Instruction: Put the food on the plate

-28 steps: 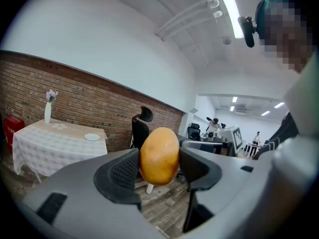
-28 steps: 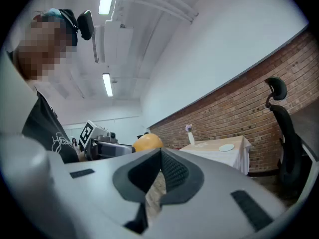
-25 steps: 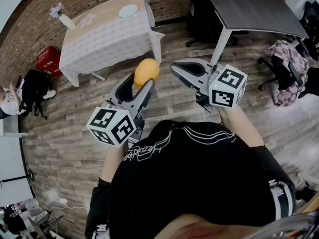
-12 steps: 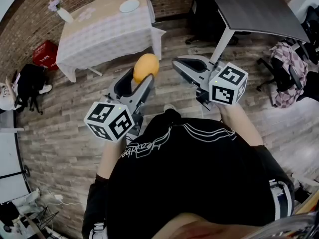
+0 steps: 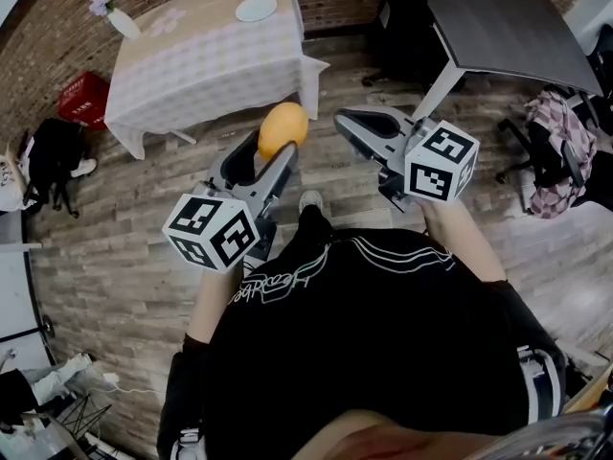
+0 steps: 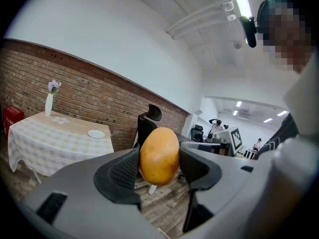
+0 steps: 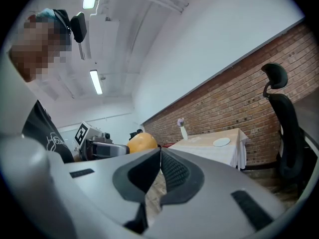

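Plank floor (image 5: 124,209) separates table (image 5: 192,65) and plate (image 5: 257,8) from the fruit (image 5: 283,128), possibly mango.

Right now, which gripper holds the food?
The left gripper: its jaws clamp the orange food. The right gripper is shut on nothing.

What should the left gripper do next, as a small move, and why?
Probably carry the left gripper forward toward the table without opening it: its fingers clamp the yellow food above the floor, and the white plate lies on that table, well ahead.
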Demonstrator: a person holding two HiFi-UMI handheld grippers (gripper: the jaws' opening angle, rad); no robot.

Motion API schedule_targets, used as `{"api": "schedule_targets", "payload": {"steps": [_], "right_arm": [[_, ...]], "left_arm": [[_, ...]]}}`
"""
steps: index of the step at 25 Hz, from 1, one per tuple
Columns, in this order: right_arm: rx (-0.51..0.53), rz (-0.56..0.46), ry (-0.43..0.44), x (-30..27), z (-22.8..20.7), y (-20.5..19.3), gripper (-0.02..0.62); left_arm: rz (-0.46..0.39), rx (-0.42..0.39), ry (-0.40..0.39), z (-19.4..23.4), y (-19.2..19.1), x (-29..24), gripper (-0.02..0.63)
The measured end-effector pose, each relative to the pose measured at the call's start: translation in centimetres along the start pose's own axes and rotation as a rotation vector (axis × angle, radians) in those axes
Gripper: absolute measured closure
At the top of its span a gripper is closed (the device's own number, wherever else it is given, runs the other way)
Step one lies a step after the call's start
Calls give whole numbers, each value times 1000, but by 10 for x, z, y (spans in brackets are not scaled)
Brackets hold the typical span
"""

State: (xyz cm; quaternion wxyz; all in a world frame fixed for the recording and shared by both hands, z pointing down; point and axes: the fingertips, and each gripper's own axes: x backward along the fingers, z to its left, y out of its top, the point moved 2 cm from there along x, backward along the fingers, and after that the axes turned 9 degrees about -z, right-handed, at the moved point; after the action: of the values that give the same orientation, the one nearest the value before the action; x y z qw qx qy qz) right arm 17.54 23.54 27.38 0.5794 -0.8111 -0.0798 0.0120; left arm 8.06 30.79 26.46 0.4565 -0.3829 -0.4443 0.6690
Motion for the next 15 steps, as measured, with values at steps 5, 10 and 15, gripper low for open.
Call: {"api": "schedule_targets", "payload": {"steps": [5,10,15], "right_arm": [[-22,11,-17,-52,-42,6,598],[-43,19,-43,-102,-86,13,598],[-54,24,-78,-156,-131,26,598]], "left_arm": [[13,14,3,56,19,-31,351],[27,29,-3,111,39,-65,351],[39,33,-11,174,65,-101,351]]}}
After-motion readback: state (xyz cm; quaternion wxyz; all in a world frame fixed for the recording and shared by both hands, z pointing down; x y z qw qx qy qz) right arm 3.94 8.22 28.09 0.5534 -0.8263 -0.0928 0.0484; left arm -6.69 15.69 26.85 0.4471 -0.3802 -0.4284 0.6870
